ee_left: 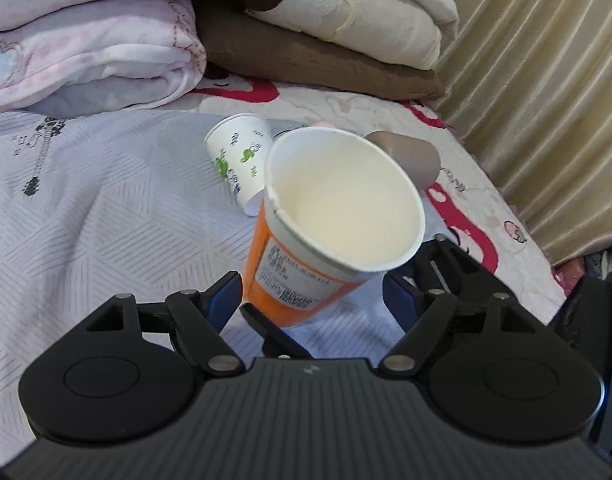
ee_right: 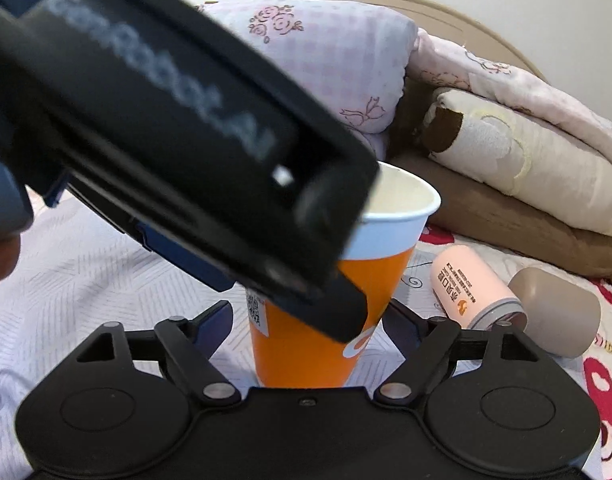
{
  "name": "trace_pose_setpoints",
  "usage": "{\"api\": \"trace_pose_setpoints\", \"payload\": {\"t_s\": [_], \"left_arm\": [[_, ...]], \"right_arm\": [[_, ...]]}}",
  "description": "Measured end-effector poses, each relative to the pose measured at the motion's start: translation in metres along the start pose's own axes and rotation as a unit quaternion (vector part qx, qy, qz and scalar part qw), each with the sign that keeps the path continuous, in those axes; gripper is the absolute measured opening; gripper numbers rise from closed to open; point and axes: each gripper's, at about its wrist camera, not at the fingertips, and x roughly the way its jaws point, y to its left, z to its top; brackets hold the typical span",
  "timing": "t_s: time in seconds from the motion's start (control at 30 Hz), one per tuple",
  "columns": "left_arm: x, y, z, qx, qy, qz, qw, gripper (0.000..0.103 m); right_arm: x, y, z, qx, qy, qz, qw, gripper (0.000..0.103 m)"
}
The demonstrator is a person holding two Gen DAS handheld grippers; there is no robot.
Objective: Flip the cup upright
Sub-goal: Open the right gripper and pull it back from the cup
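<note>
An orange paper cup with a white rim stands mouth up on the bed, empty inside. It sits between the blue fingers of my left gripper, whose jaws are spread wide with gaps on both sides of the cup. In the right wrist view the same cup stands between the open fingers of my right gripper, which does not touch it. The left gripper's black body crosses that view above the cup and hides its left half.
A white paper cup with green print lies on its side behind the orange cup. A pink can and a beige cylinder lie to the right. Folded blankets are stacked at the back; a curtain hangs at the right.
</note>
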Motion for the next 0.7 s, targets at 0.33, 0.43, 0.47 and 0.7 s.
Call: {"api": "trace_pose_setpoints", "payload": {"t_s": [0.33,0.43,0.47,0.7], "left_arm": [[-0.037,0.006,0.001,-0.018,0.015,0.026,0.9994,0.085],[-0.048,0.005,0.002,-0.020,0.013,0.042,0.9988,0.087],[-0.051,0.004,0.002,-0.021,0.012,0.047,0.9986,0.088],[-0.079,-0.007,0.000,-0.027,0.012,0.081,0.9962,0.092]], "right_arm": [[-0.024,-0.014,0.008,0.010,0.041,-0.030,0.999,0.091],[-0.035,-0.016,0.013,0.021,0.032,-0.020,0.999,0.091],[-0.038,-0.015,0.015,0.018,0.030,-0.020,0.999,0.091],[-0.066,-0.018,0.021,0.062,0.032,-0.014,0.997,0.091]]}}
